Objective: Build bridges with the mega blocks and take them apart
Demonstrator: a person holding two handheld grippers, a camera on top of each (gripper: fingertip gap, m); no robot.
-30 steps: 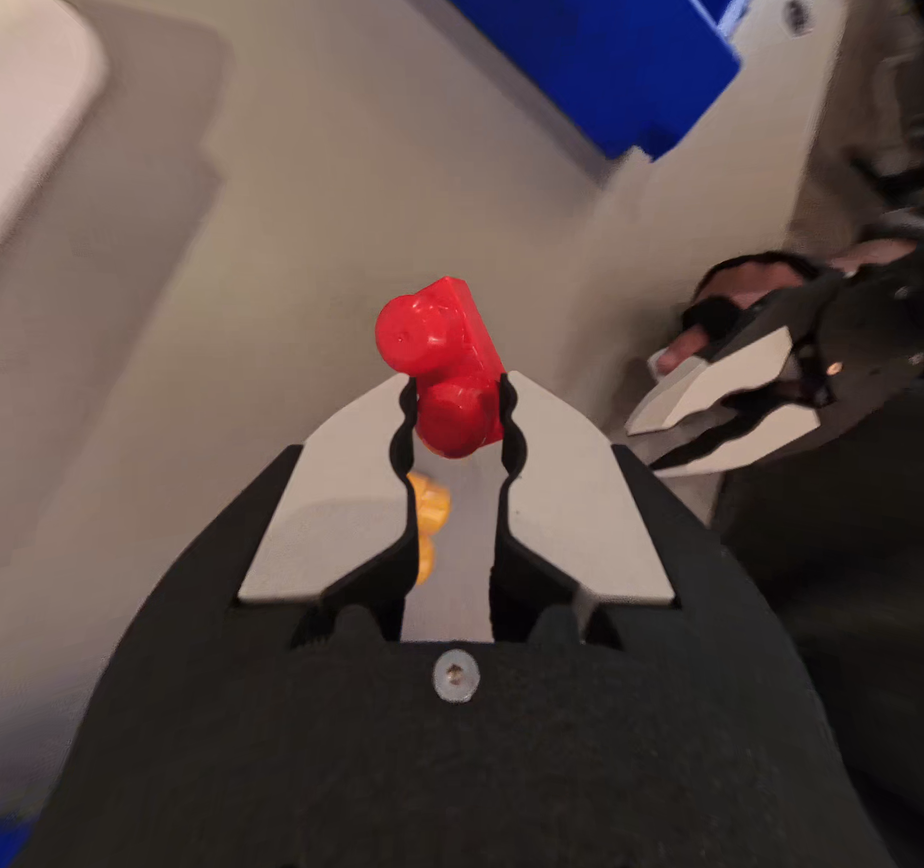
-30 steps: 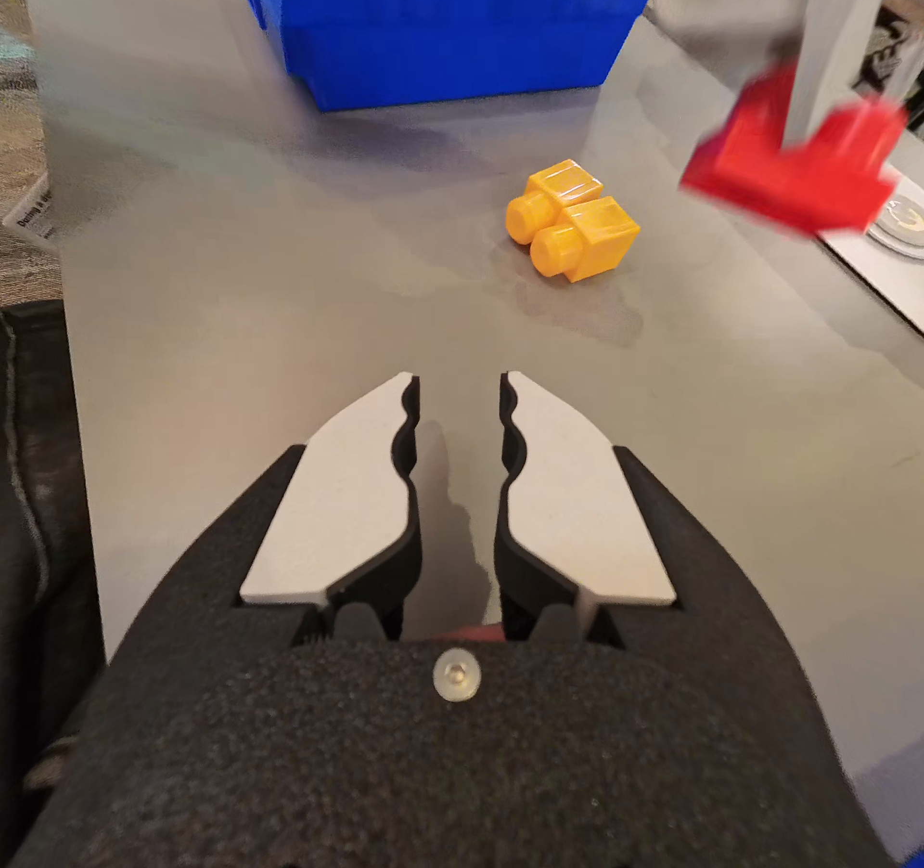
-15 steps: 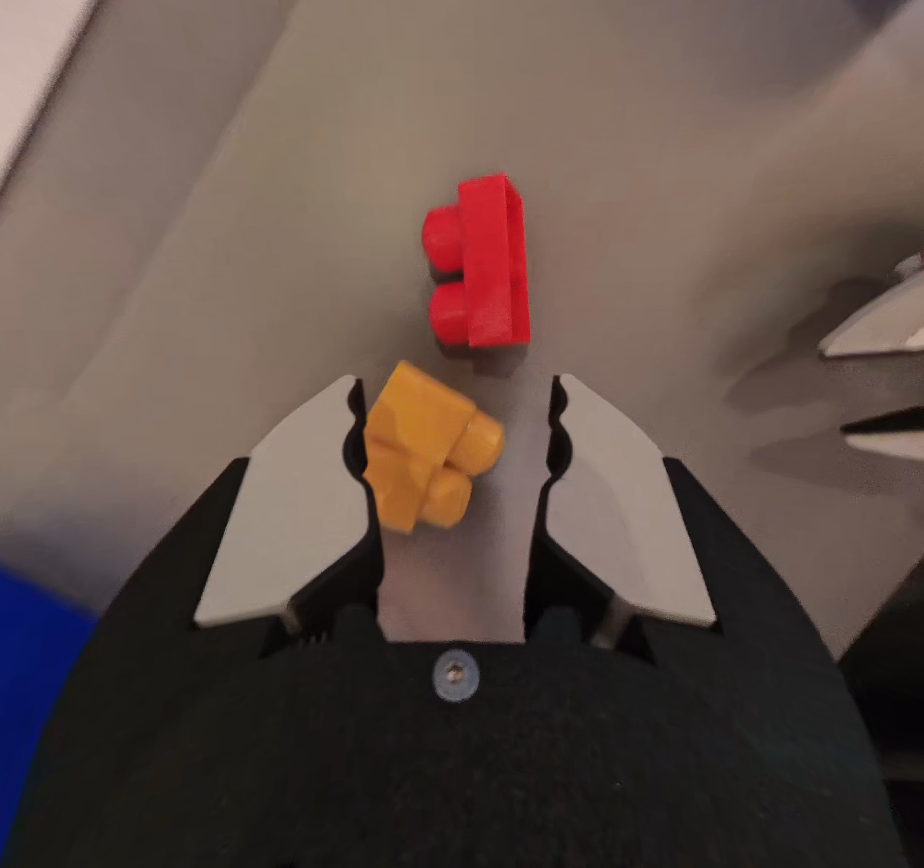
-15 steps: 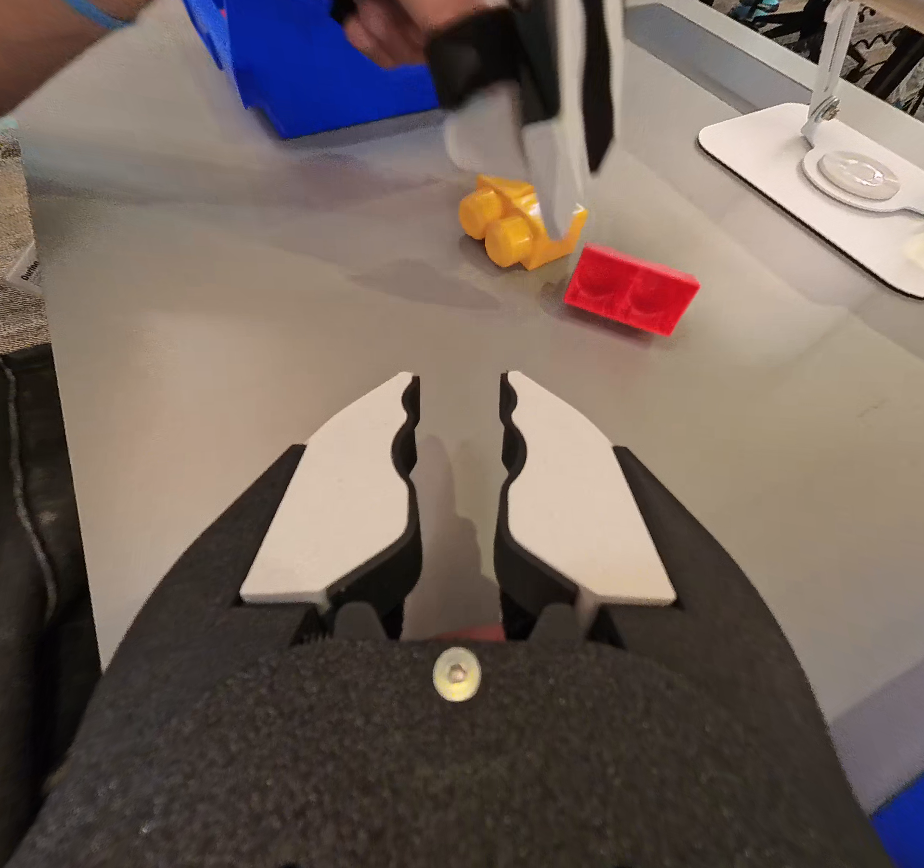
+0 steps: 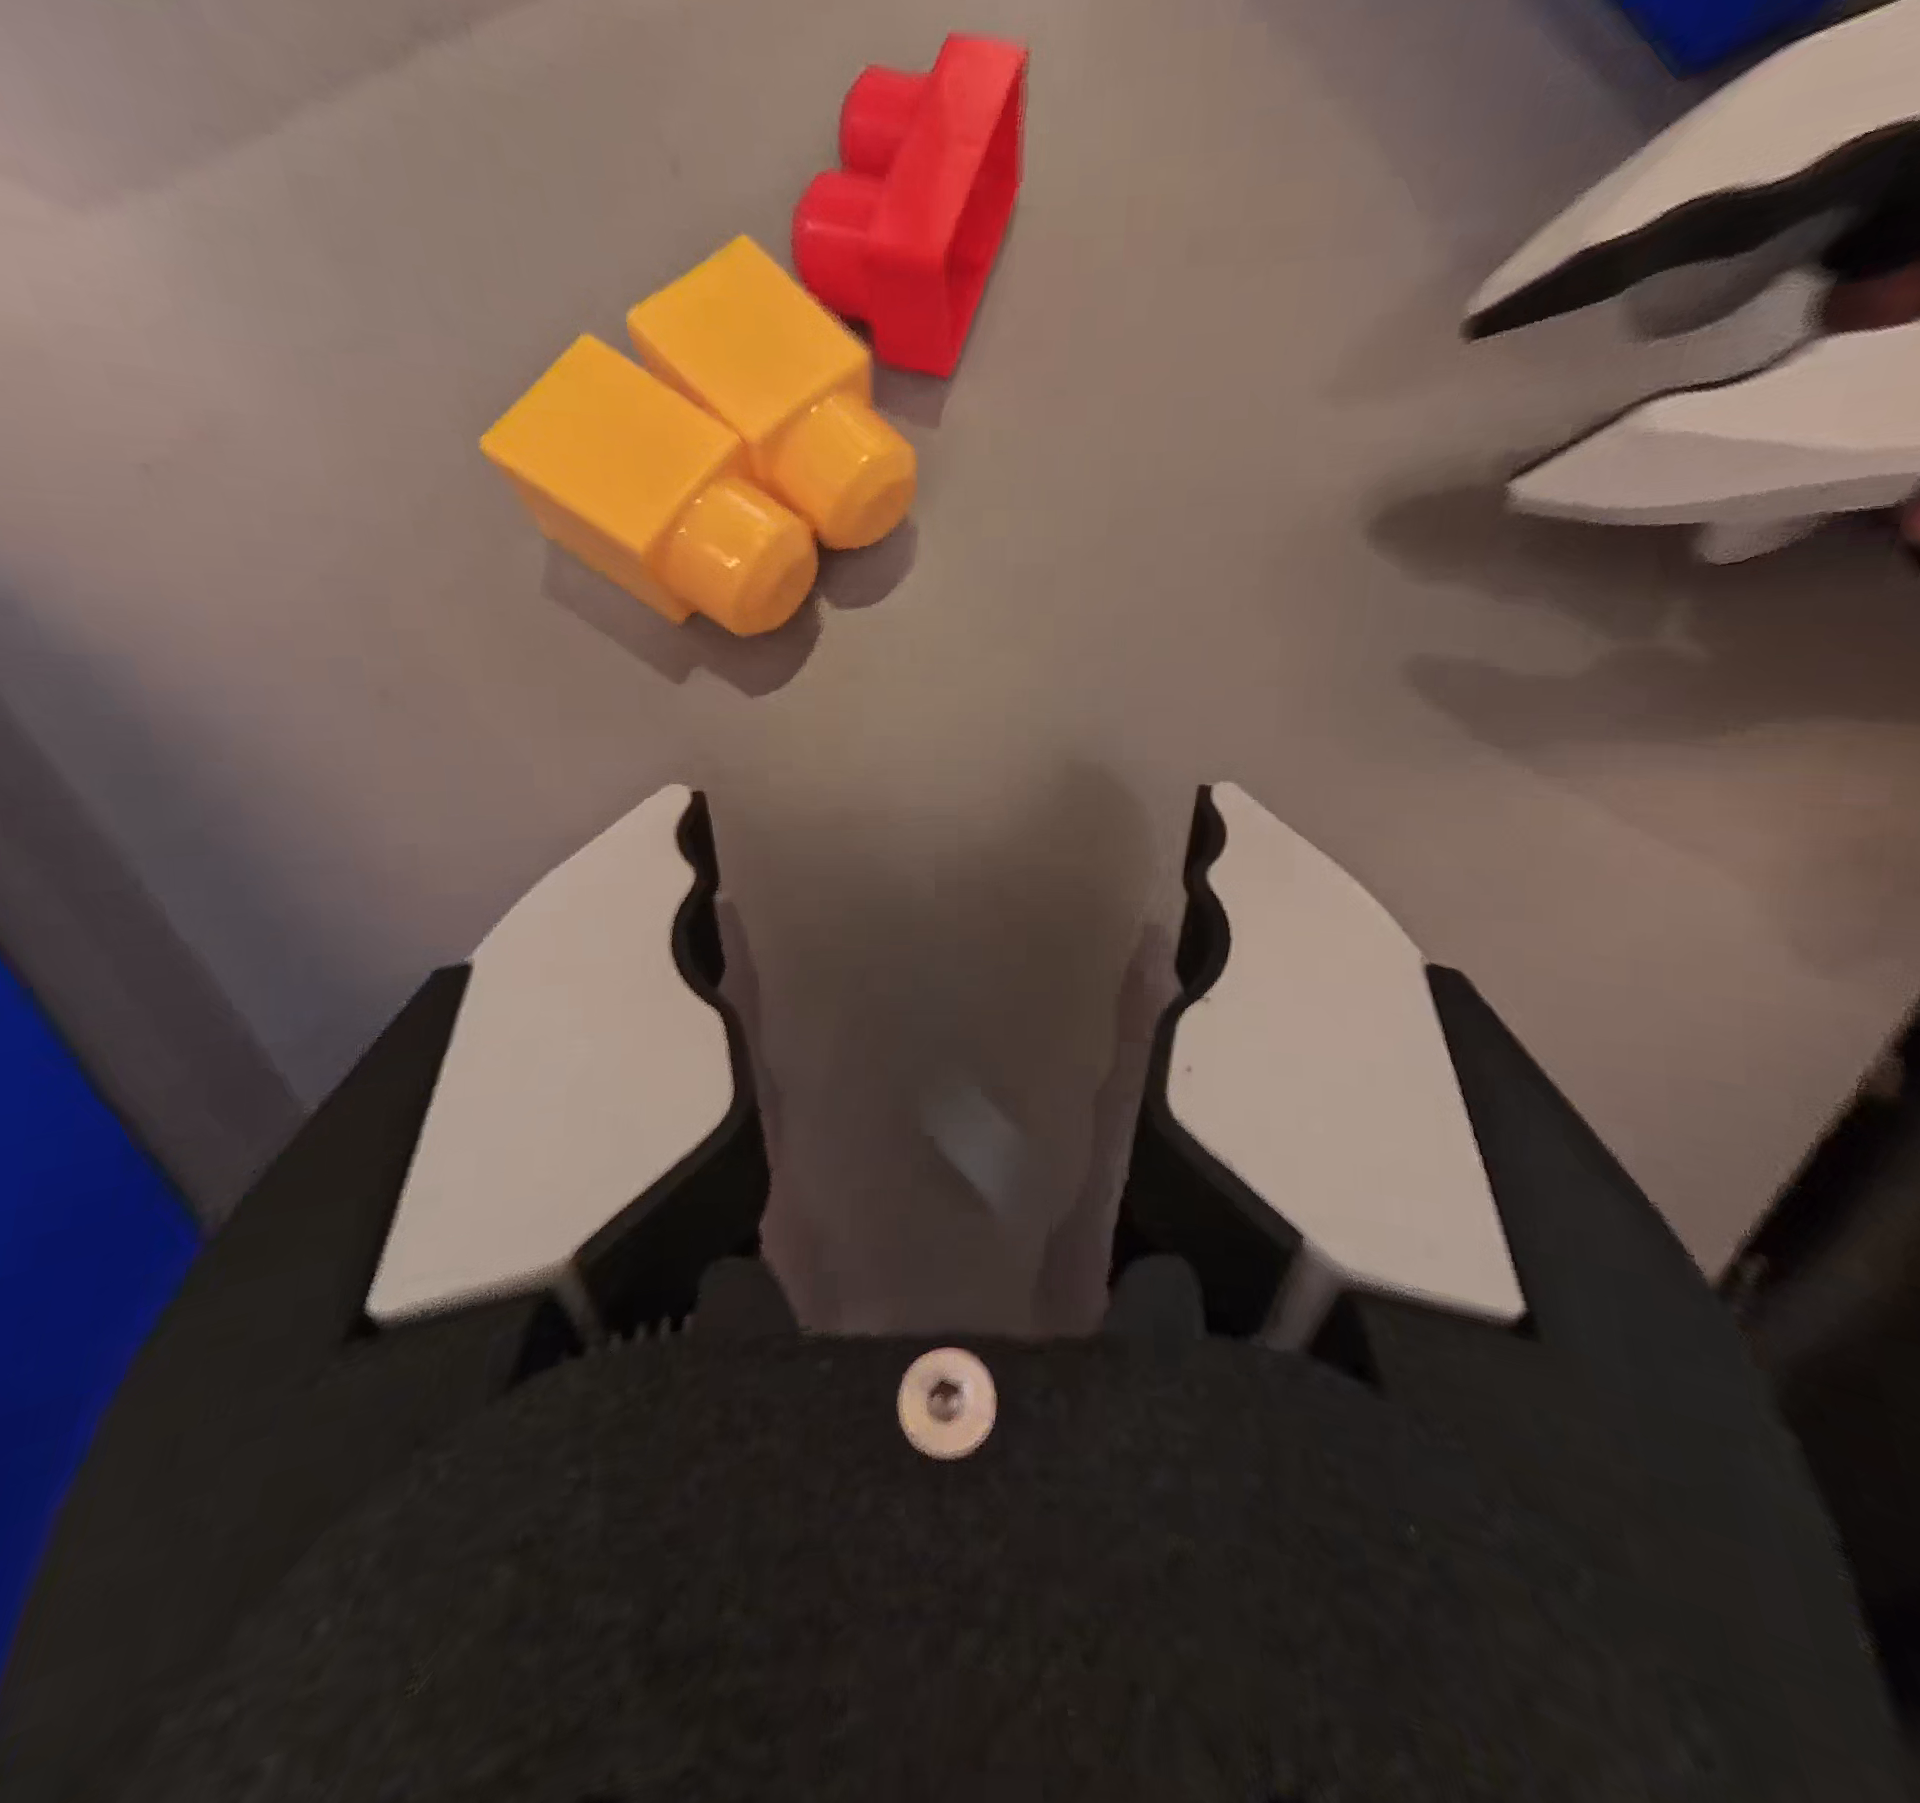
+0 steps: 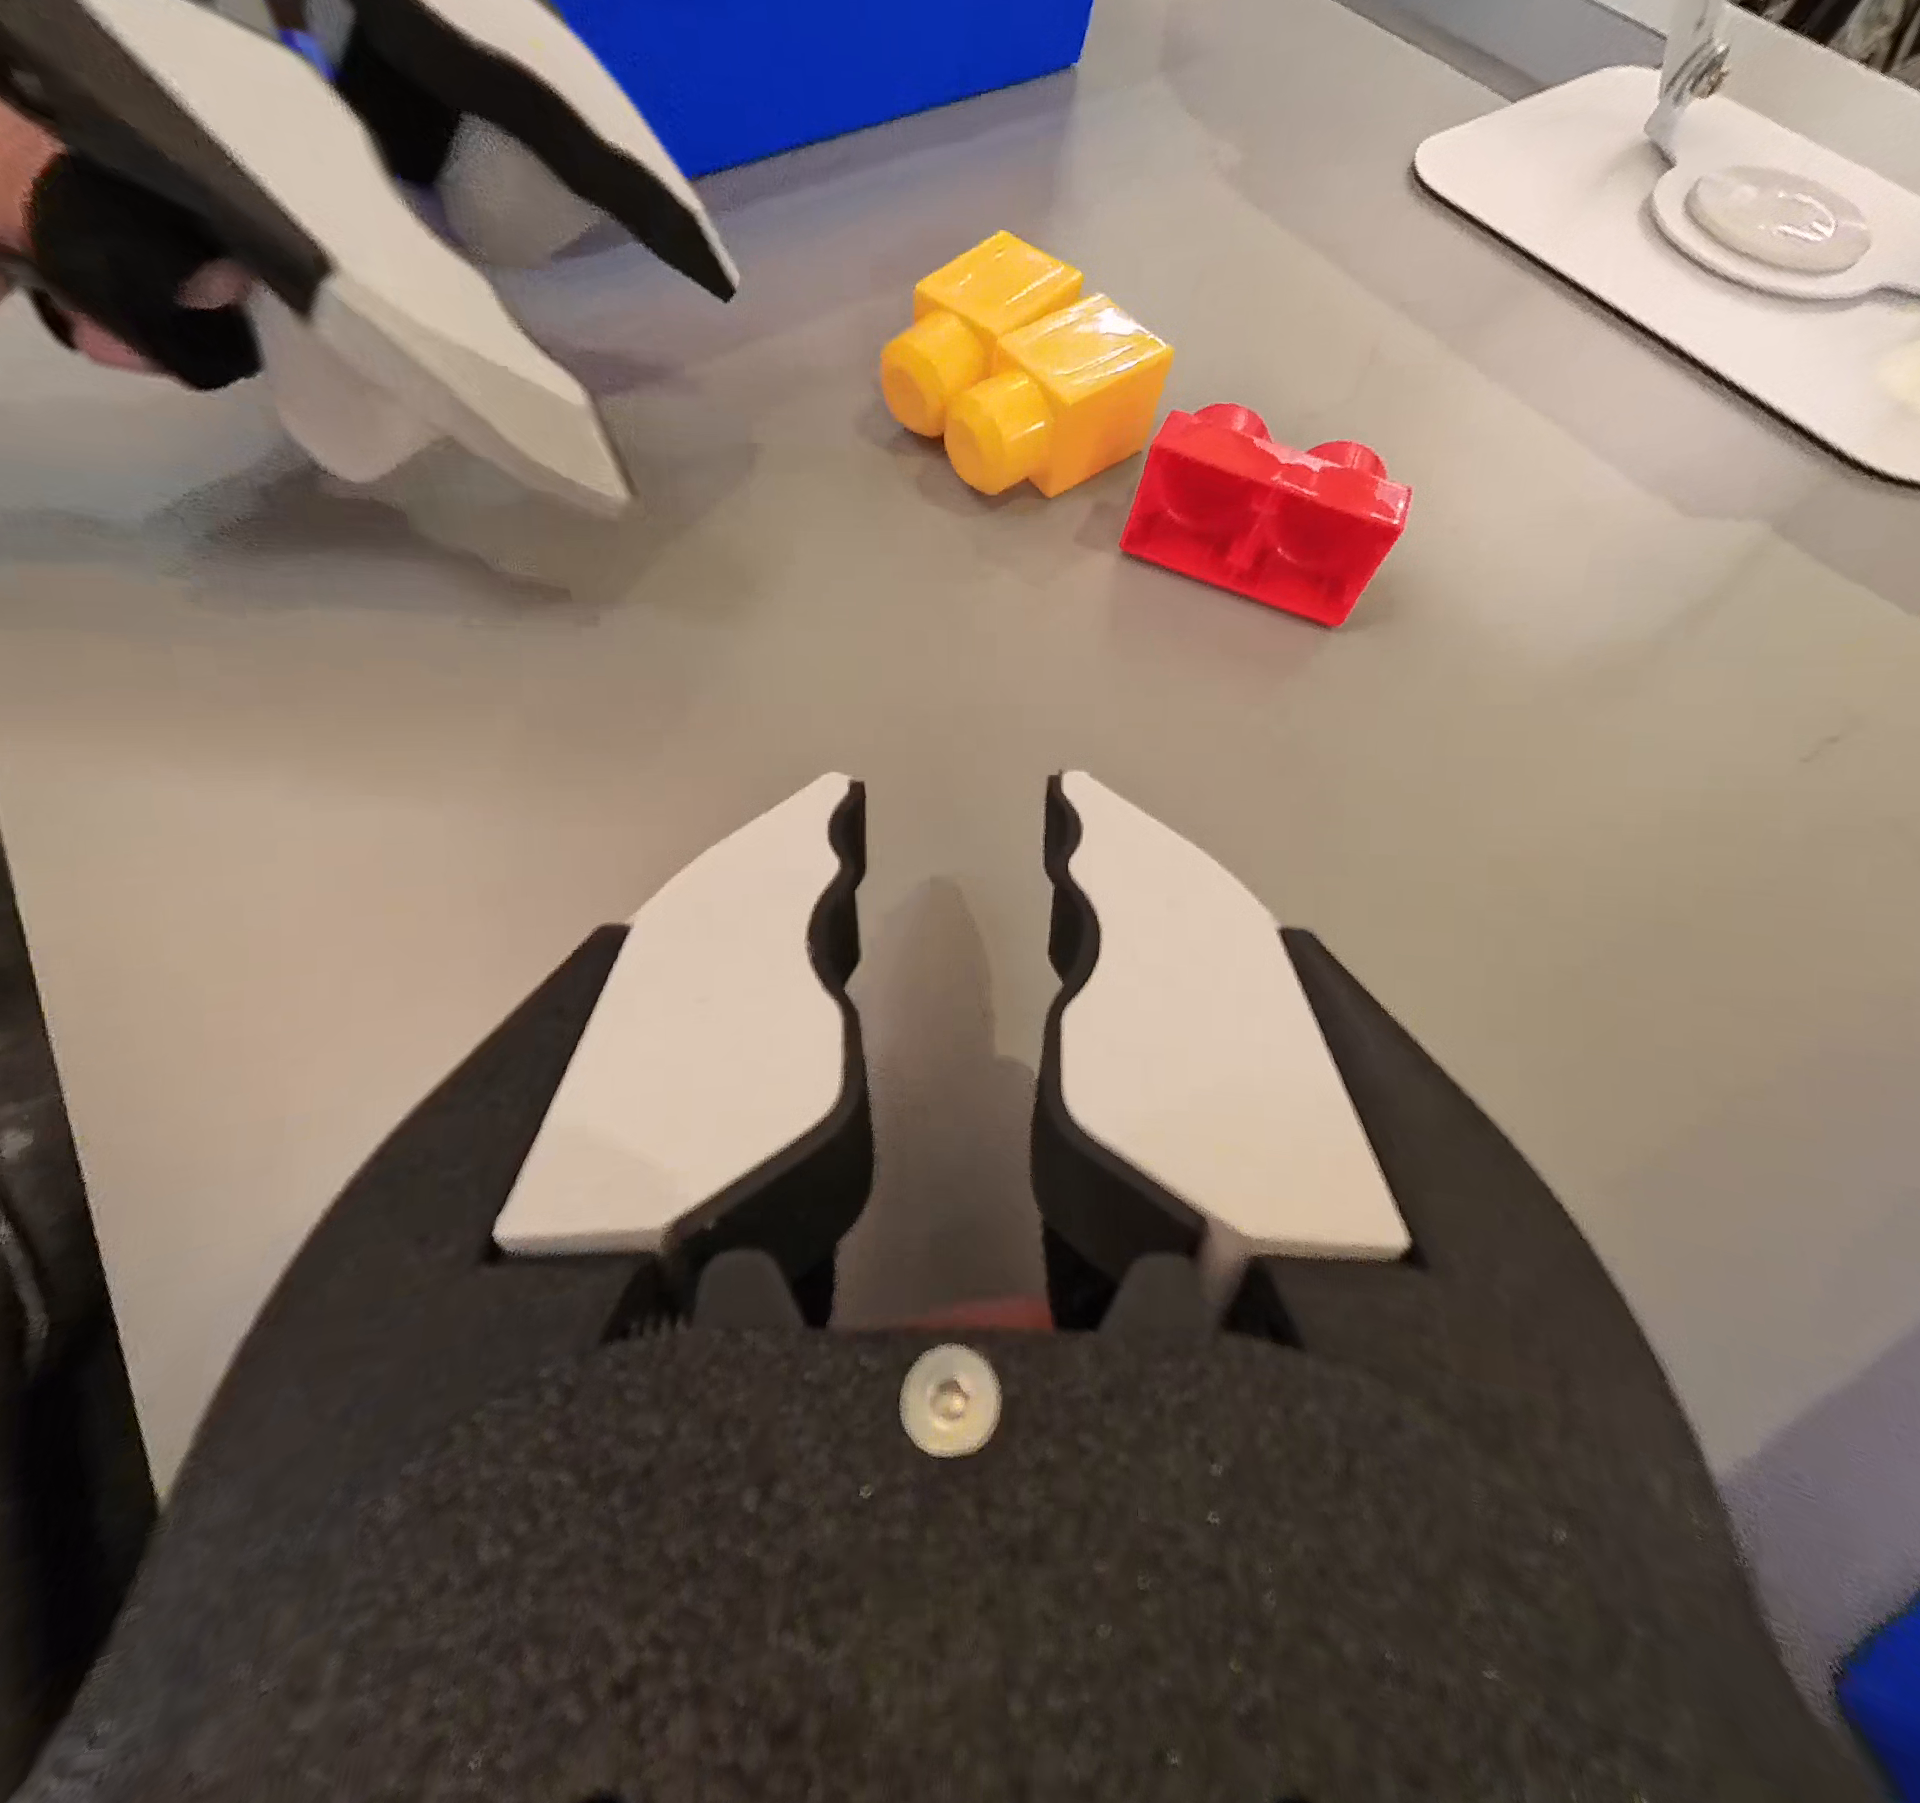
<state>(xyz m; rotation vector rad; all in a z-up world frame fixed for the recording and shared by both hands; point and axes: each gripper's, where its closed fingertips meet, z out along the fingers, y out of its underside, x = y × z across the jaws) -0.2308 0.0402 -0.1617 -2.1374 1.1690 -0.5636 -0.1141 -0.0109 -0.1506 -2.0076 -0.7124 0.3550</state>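
The blue bin (image 6: 790,8) was cut off at the far edge. One yellow block (image 6: 1023,363) and one red block (image 6: 1270,517) were laid touching on the surface (image 6: 623,714). Both the left gripper (image 5: 945,803) and right gripper (image 6: 951,787) were held empty, fingers apart.

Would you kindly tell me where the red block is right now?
The red block lies on its side on the grey table, just right of the yellow block in the right wrist view.

A smooth grey bench (image 6: 416,735) fills both views (its surface faintly glossy). A white stand base (image 6: 1579,195) sits at its far right, a blue bin (image 6: 810,8) at the back.
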